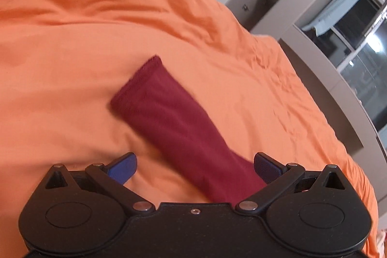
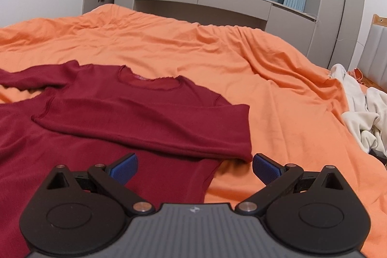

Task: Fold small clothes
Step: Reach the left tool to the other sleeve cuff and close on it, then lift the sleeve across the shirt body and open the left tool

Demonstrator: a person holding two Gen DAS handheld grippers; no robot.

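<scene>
While both grippers gape empty, shirt (image 2: 135,113) sleeve (image 1: 174,117) lies between left gripper (image 1: 195,167) fingers.

A dark red sleeve (image 1: 174,117) is seen stretched across an orange bedsheet (image 1: 72,52), its near end passing between the spread blue pads (image 1: 123,167) of the left gripper (image 1: 195,167).

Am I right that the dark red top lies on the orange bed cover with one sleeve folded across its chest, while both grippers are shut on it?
Not quite: both grippers are open. The left gripper and right gripper show spread jaws in their wrist views. The dark red top does lie on the orange bed cover with one sleeve across its chest.
</scene>
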